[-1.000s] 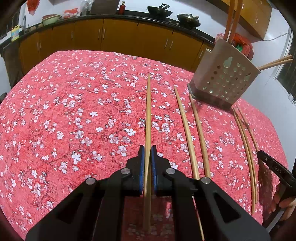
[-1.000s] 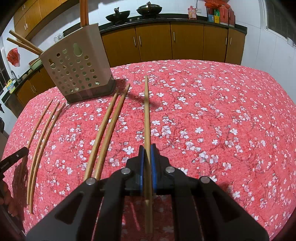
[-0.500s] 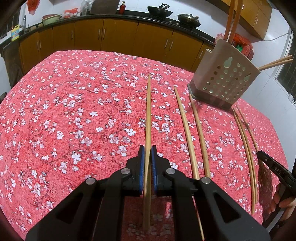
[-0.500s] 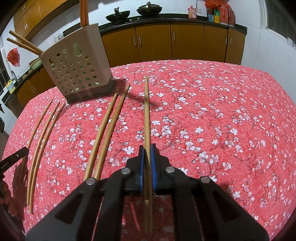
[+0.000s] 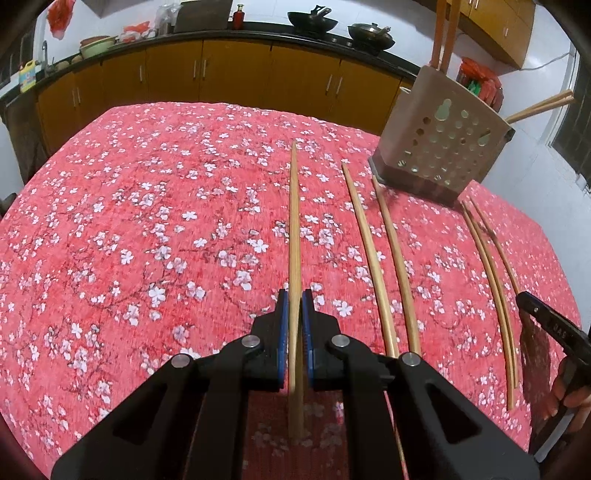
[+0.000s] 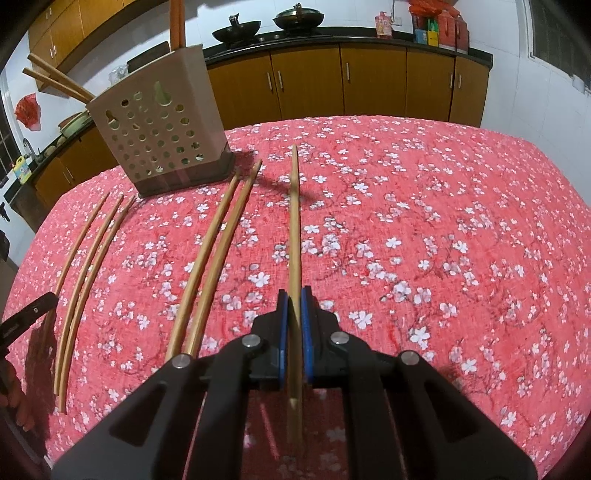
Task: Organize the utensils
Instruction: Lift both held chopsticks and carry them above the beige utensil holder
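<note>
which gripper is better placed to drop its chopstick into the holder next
Right, narrowly. The left gripper is shut on the left chopstick and the right gripper on the right chopstick, but the holder looks closer to the right chopstick's tip.

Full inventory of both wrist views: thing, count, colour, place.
Tablecloth: one, red with white blossoms, covering the table.
Utensil holder: one, beige, perforated, far side of the cloth.
Chopsticks in holder: four, two orange upright, two tan leaning out.
Loose chopsticks: four, tan, two pairs lying between the grippers.
Cabinets: one row, yellow-brown, behind the table.
Woks: two, dark, on the counter.
Left gripper: one, black with blue pads, shut on left-held chopstick, tan.
Right gripper: one, same colours, shut on right-held chopstick, tan.
</note>
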Demonstrator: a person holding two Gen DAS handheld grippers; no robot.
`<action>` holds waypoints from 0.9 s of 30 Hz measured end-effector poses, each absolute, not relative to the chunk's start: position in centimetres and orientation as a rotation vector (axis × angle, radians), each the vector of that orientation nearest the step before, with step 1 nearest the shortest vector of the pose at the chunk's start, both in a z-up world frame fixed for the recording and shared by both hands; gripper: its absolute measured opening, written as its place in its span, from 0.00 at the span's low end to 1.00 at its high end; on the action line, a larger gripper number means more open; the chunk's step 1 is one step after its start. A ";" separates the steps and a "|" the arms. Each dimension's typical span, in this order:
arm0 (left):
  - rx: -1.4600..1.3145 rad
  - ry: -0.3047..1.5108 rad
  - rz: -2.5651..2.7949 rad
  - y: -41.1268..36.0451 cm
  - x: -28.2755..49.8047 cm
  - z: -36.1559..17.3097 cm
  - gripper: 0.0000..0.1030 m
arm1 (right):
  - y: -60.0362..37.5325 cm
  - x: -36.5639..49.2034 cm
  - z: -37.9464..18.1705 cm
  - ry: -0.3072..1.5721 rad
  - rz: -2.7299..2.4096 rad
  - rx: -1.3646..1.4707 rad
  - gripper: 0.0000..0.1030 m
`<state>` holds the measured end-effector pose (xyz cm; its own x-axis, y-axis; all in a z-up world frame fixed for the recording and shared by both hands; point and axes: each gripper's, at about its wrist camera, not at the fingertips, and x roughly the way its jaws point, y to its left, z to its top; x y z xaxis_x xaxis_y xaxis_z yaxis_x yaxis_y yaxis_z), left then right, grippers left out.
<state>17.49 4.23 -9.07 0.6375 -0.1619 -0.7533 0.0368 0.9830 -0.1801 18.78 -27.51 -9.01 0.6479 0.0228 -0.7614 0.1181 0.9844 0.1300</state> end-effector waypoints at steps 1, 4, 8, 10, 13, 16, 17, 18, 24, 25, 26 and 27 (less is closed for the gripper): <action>-0.149 0.873 -0.113 4.2 17.5 -9.1 0.08 | -27.6 18.8 -9.0 0.865 -0.053 0.177 0.08; -0.126 0.874 -0.105 3.9 17.5 -9.1 0.08 | -27.6 18.8 -9.0 0.864 -0.049 0.184 0.08; -0.104 0.889 -0.108 3.5 17.7 -8.8 0.07 | -27.7 18.5 -8.3 0.849 -0.045 0.175 0.08; -0.115 0.867 -0.115 3.7 17.5 -8.0 0.07 | -28.0 18.0 -6.8 0.803 -0.038 0.189 0.08; -0.120 0.815 -0.123 4.1 17.4 -6.0 0.07 | -28.6 17.3 -3.8 0.717 -0.040 0.201 0.08; -0.133 0.757 -0.134 4.5 17.2 -3.8 0.07 | -29.1 16.5 -0.9 0.632 -0.045 0.207 0.08; -0.145 0.730 -0.139 4.6 17.1 -2.8 0.07 | -29.2 16.3 0.0 0.605 -0.046 0.209 0.08; -0.156 0.706 -0.144 4.9 17.0 -1.9 0.07 | -29.3 16.1 0.8 0.581 -0.046 0.210 0.08; -0.208 0.589 -0.165 5.5 16.9 2.4 0.07 | -29.0 15.3 3.3 0.493 -0.037 0.205 0.08; -0.210 0.576 -0.166 5.4 17.0 2.9 0.07 | -28.9 15.2 3.6 0.484 -0.034 0.200 0.08; -0.210 0.568 -0.166 5.4 17.0 3.2 0.07 | -28.9 15.3 3.7 0.480 -0.034 0.197 0.08; -0.208 0.561 -0.166 5.3 16.9 3.3 0.07 | -28.8 15.3 3.9 0.474 -0.033 0.193 0.08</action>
<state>16.93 5.29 3.33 0.8345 -0.2123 -0.5085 0.0993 0.9656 -0.2402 15.32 -28.77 3.92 0.8894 0.0133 -0.4569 0.0761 0.9813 0.1767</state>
